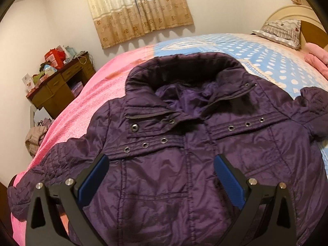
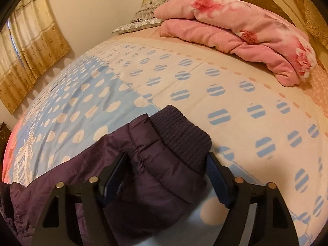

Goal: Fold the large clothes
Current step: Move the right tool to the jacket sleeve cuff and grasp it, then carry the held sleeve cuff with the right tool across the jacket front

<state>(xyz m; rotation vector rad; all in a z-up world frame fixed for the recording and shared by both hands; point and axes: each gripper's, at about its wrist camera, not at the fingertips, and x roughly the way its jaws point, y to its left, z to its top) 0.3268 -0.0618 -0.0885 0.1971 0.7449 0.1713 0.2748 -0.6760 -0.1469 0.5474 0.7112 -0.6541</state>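
Our right gripper [image 2: 166, 164] straddles the ribbed knit cuff [image 2: 180, 135] of the purple quilted jacket [image 1: 184, 153], jaws apart, not yet pinching, ready to fold the sleeve inward. The left gripper [image 1: 162, 172] hovers agape above the jacket, spread face-up on the polka-dot bedspread [image 2: 205, 78].

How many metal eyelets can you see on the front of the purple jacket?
8: three on the band left of the zip, two on the collar flap, three right; others may be hidden.
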